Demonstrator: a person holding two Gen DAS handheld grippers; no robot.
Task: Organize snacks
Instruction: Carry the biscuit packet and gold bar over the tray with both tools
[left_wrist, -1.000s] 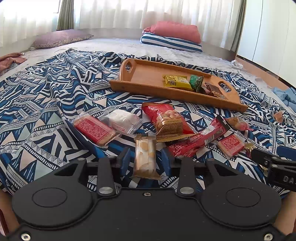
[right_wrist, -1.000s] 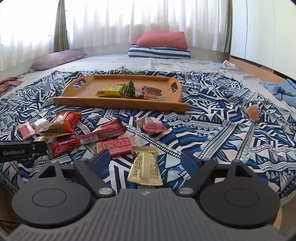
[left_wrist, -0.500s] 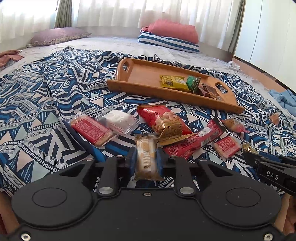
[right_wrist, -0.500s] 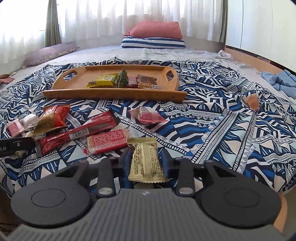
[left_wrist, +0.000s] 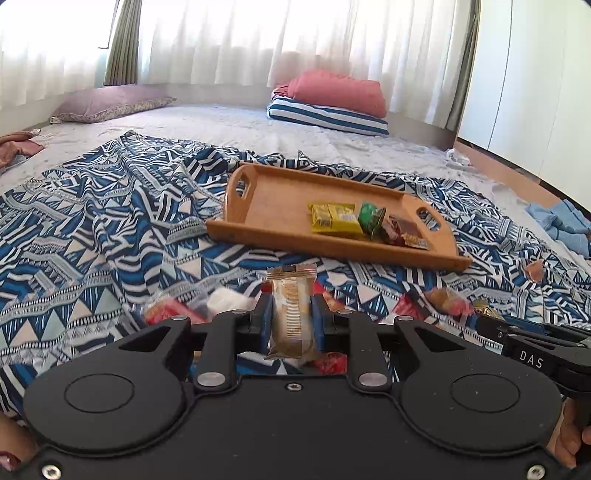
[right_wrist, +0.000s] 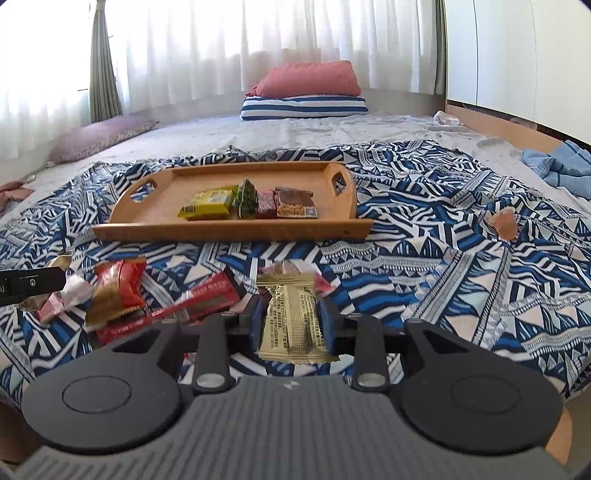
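Left gripper (left_wrist: 291, 314) clamped on a clear-wrapped biscuit pack (left_wrist: 291, 314), lifted off the patterned blanket (left_wrist: 92, 240); loose snacks beneath blurred, half hidden. Right gripper (right_wrist: 292, 321) pinching a pale gold sachet (right_wrist: 291, 321), print unreadable. Beyond both fingertips, wooden tray (right_wrist: 155, 229) holding four packets.

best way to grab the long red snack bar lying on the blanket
Grip the long red snack bar across its narrow width near mid-length, coming from above. It lies flat on the blanket, its left end among other packets, and its upper right end is the freer one.
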